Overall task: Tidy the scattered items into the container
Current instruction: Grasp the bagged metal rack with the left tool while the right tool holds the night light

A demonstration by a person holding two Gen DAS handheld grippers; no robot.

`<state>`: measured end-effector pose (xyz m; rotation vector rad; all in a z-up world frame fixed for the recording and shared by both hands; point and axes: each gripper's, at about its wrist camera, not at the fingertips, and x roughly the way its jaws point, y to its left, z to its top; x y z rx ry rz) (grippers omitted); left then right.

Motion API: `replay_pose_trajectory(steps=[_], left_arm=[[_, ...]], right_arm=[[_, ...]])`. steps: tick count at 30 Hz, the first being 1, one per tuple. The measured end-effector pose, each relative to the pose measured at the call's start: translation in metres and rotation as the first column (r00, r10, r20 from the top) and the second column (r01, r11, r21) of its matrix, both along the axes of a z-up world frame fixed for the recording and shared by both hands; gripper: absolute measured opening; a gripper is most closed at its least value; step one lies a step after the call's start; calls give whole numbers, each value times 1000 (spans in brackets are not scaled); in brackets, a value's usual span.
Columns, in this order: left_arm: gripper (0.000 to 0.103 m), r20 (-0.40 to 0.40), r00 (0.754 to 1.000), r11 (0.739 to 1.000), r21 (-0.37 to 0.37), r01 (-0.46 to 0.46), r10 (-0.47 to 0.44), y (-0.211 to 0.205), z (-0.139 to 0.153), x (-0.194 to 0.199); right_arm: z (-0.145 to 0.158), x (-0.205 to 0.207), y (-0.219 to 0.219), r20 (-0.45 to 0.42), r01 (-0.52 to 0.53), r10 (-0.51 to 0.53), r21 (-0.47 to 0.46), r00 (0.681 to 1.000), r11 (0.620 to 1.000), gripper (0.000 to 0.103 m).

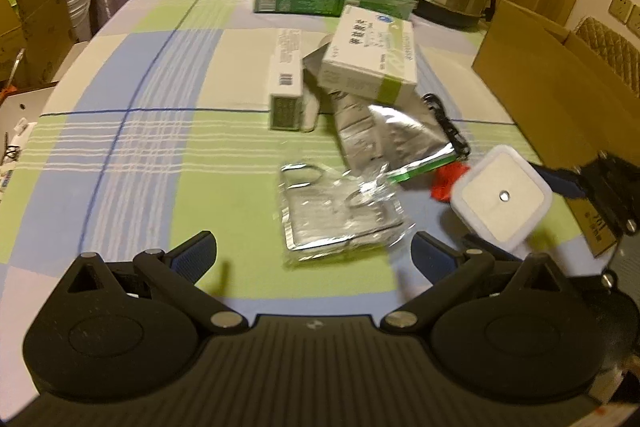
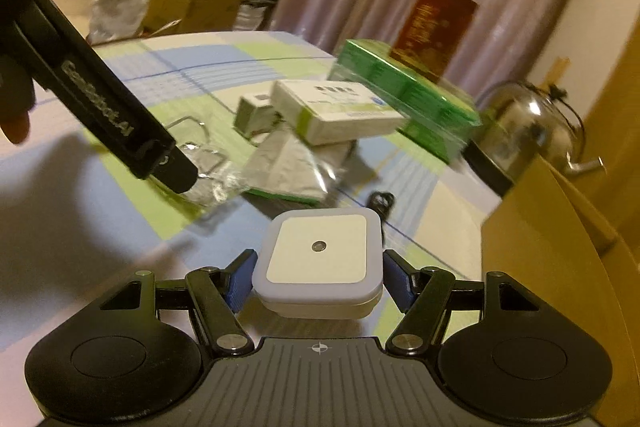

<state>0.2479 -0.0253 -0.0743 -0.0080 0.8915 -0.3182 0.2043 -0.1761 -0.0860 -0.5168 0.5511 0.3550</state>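
Left wrist view: left gripper [image 1: 314, 253] jaws spread over foil packets [image 1: 340, 215]; bare surface [image 1: 140, 107] at left; cardboard box [image 1: 560, 87] at right edge
Right wrist view: right gripper [image 2: 318, 277] jaws pinch white square night light [image 2: 318, 259], lower centre; box wall at right

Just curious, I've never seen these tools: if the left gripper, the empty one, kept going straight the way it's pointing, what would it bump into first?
Most likely the clear plastic packet of foil blister sheets, lying on the tablecloth straight ahead of the open left gripper. Depth is hard to judge through this lens.
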Motion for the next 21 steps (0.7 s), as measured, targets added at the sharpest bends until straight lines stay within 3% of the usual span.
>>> replay_pose_trajectory(steps=[8, 11, 15, 21], left_arm=[[101, -3, 1000, 1000, -17, -23, 23, -17, -5, 18], [97, -8, 999, 999, -19, -35, 35, -19, -8, 24], [81, -14, 999, 999, 14, -31, 31, -25, -12, 28], [70, -20, 1000, 999, 46, -13, 14, -29, -16, 24]], right_arm=[[4, -12, -23, -31, 78, -76, 57, 997, 995, 65], [4, -14, -28, -35, 94, -92, 67, 995, 993, 64], [4, -14, -33, -40, 104, -101, 77, 994, 992, 65], [6, -14, -37, -45, 110, -107, 86, 993, 990, 64]])
